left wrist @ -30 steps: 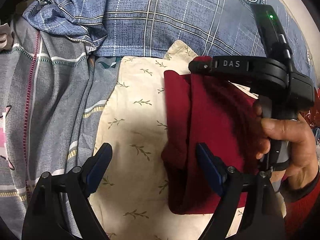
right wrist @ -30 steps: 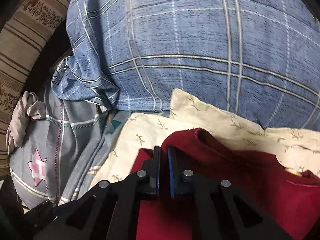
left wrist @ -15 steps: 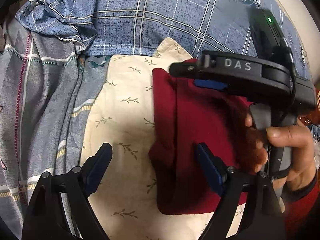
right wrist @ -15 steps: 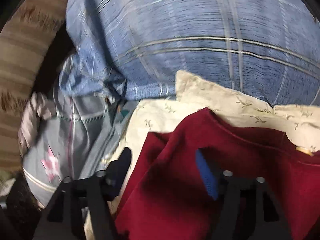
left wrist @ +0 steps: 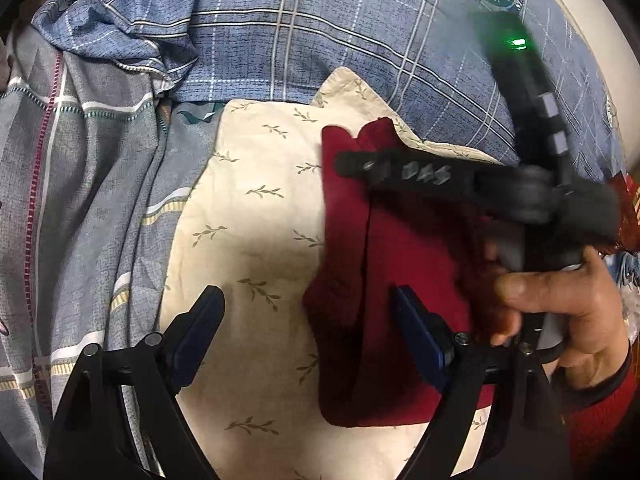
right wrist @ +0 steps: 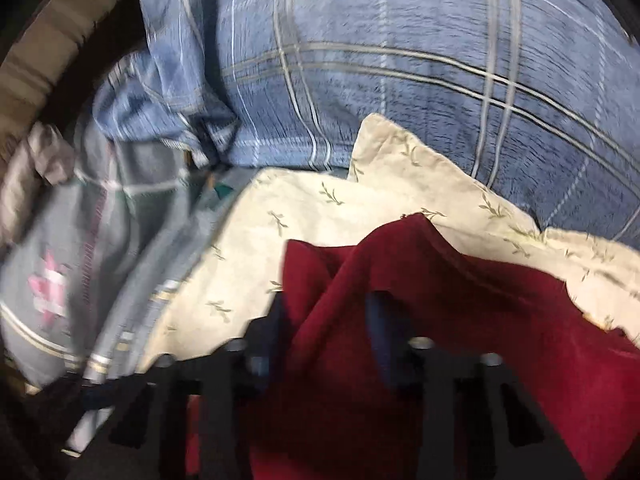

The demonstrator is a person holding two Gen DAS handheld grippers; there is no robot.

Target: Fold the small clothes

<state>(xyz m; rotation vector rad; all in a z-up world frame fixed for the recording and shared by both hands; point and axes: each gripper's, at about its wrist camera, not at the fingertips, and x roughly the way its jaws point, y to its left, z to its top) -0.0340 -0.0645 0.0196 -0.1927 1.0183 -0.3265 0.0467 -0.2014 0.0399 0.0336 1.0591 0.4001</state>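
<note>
Right gripper (right wrist: 328,320) closing around a raised fold of the red garment (right wrist: 460,320), left gripper (left wrist: 308,320) spread wide, empty.

We note both wrist views looking steeply down at close range. The left view faces the cream leaf-print cloth (left wrist: 256,216) from nearside; the right view, blurred, sits lower. We find both share it, the red garment (left wrist: 400,264) and blue plaid bedding (left wrist: 320,40).

Cream leaf-print cloth (left wrist: 248,216) left of red garment (left wrist: 400,264) bare, passable; blue plaid pillow (left wrist: 320,40) blocks far side.
</note>
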